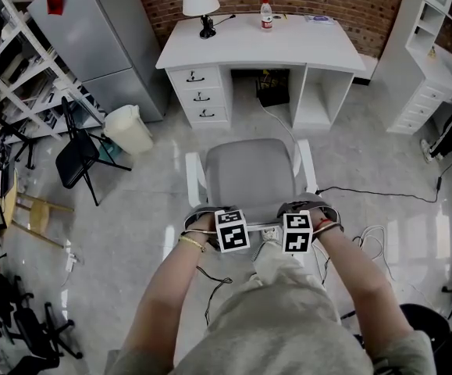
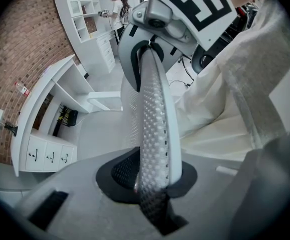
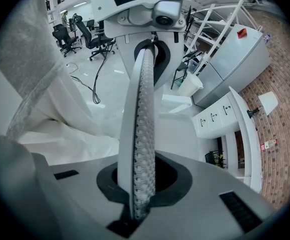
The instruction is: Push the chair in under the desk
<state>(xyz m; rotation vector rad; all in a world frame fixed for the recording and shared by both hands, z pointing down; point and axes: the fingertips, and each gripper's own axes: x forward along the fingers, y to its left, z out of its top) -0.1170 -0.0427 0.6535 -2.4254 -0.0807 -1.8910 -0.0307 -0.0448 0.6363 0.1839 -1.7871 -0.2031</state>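
A black folding chair (image 1: 76, 156) stands beside a pale bin (image 1: 128, 129), near what may be a refrigerator (image 1: 101, 37).

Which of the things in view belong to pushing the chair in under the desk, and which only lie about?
Belong to the job: chair, desk, left gripper and right gripper, both shut on the chair's backrest.
Just lying about: lamp and bottle on the desk, black folding chair, white bin.

The chair (image 1: 253, 174) stands before the desk (image 1: 261, 49), apart from it. On the desk a lamp (image 1: 201, 2) stands left of a bottle (image 1: 266, 16); a bin (image 1: 128, 129) sits left of the chair.
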